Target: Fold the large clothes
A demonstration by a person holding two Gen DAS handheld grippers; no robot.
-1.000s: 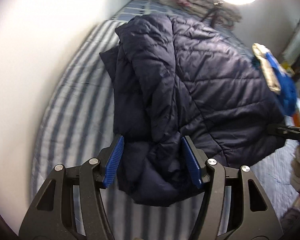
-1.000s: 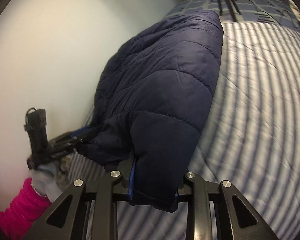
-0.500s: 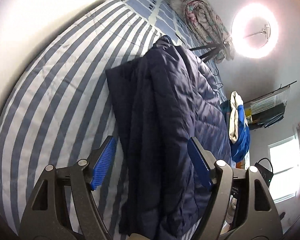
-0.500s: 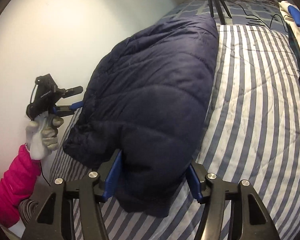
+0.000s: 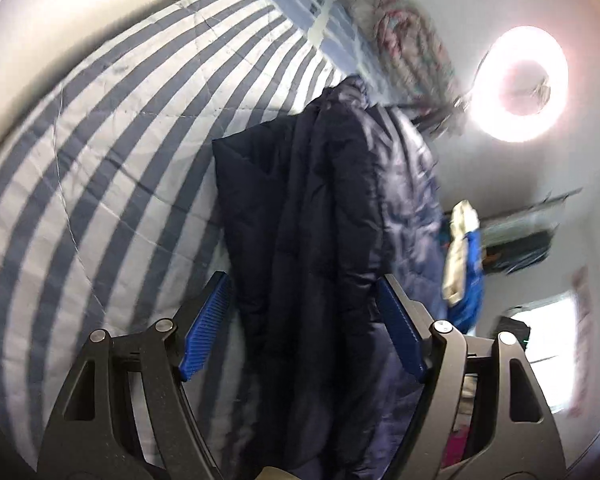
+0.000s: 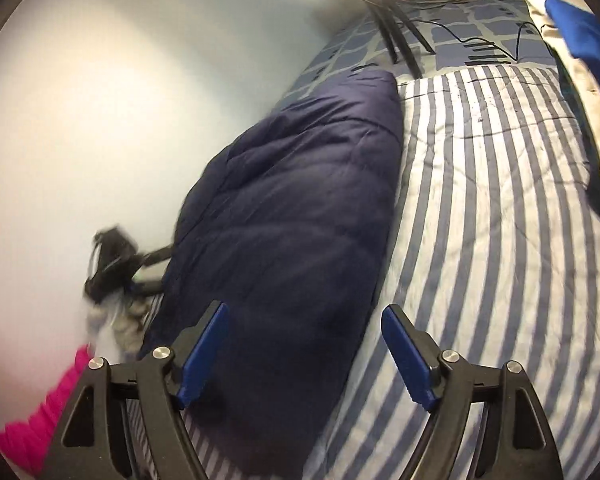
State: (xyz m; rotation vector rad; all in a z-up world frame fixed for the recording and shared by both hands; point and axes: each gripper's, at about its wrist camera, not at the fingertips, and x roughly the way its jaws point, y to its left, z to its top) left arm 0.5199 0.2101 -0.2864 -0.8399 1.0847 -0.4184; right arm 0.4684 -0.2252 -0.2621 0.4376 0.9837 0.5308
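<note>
The navy puffer jacket (image 6: 284, 216) lies lengthwise on the striped quilt (image 6: 480, 208), doubled into a long narrow bundle beside the wall. Both claws stand wide with nothing between the pads: the left gripper (image 5: 304, 328) straddles the near end of the jacket without pinching it, and the right gripper (image 6: 306, 350) hangs over the same end from the other side. By my reading a lengthwise fold is laid and released (the bundle looks puffy, not flat). The next move probably calls for regrasping the near end and carrying it toward the far end. No containers are visible.
</note>
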